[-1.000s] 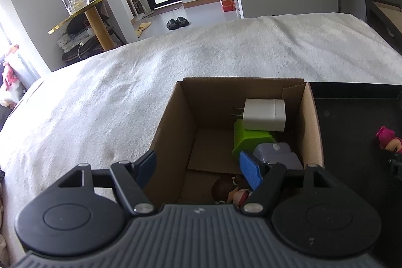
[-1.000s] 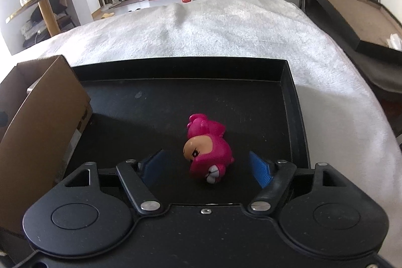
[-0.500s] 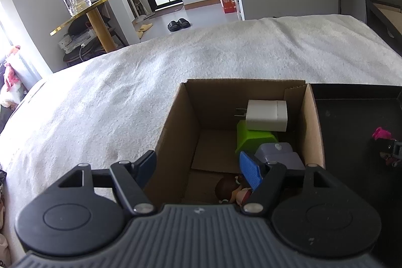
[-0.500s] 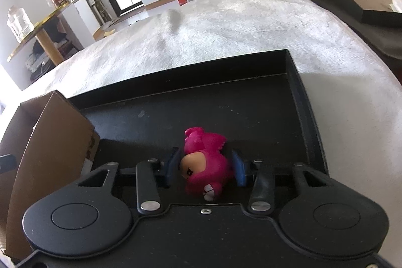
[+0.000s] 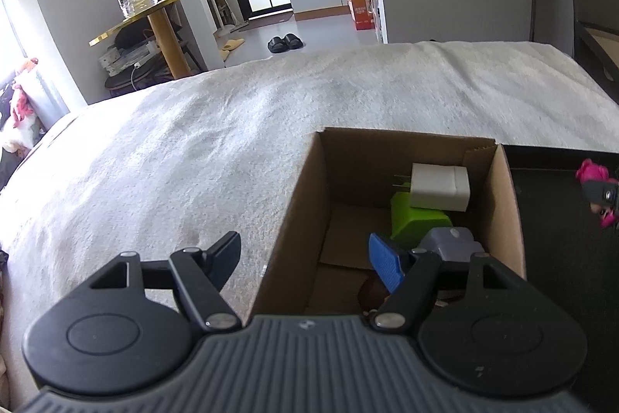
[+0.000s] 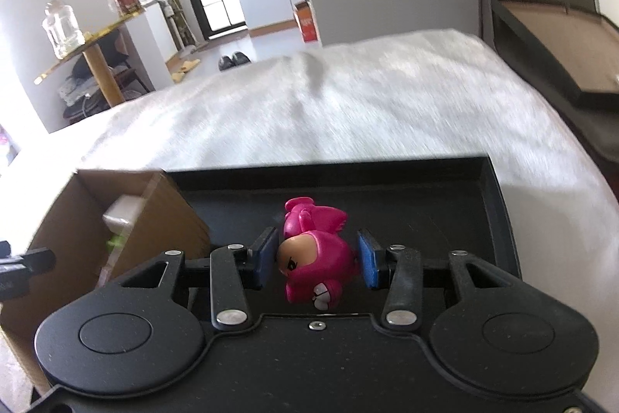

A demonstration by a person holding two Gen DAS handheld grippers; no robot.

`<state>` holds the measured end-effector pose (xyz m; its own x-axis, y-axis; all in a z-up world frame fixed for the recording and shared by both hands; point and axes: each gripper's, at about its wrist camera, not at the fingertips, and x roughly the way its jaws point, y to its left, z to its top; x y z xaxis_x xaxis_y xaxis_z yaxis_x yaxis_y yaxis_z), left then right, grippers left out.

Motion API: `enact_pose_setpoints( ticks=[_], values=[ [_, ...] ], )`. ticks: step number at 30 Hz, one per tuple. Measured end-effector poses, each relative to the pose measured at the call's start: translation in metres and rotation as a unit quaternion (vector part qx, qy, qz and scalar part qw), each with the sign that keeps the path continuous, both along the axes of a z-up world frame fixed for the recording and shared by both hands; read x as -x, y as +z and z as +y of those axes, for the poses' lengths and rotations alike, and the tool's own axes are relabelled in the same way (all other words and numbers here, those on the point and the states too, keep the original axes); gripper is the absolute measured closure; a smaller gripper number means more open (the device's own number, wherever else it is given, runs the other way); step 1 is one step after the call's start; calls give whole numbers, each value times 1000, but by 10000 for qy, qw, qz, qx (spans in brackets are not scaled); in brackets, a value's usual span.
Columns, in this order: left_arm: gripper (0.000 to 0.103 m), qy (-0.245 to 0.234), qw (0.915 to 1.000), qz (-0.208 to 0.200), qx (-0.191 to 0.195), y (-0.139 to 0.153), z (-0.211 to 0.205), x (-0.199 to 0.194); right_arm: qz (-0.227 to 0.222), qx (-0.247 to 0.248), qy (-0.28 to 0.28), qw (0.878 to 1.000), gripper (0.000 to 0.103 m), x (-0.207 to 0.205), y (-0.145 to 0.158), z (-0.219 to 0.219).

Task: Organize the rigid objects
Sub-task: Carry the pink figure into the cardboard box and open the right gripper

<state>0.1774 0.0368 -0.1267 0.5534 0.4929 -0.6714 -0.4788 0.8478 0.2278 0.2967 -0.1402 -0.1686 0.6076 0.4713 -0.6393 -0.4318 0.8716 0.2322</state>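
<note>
Clamping the pink figurine [image 6: 315, 260], the right hand-held gripper [image 6: 315, 258] sits above the black tray [image 6: 499, 215]; the cardboard box [image 6: 154, 215] lies leftward, under the wide-open, empty left hand-held gripper [image 5: 305, 260].

A brown figurine [image 5: 373, 291] in the cardboard box [image 5: 305, 204] is mostly hidden behind the left gripper [image 5: 303, 258], and the white blanket [image 6: 387, 95] is blurred.
</note>
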Motion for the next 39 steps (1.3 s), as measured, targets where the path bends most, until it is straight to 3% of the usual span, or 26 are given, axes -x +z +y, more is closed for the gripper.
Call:
enact_pose_setpoints(
  ticks=[9,22,25,29,35,39],
  values=[
    [31,185,9996,-180,95,1,23,19,-396,-143,352,9985,60,11,32,41],
    [35,206,9979,-390,473,-3,49,35,-618,-74,859,9944,60,28,43,99],
    [41,124,9971,-389,640,-8,51,36,-661,-29,1015,9926,60,33,42,112],
    [59,31,9956,-388,847,-13,55,37,-673,75,1214,9903,60,40,39,130],
    [75,-134,9938,-443,1007,-16,55,38,-655,142,1332,9888,60,44,32,149],
    [77,-134,9931,-462,1072,-17,56,38,-683,170,1364,9882,59,45,30,156]
  ],
)
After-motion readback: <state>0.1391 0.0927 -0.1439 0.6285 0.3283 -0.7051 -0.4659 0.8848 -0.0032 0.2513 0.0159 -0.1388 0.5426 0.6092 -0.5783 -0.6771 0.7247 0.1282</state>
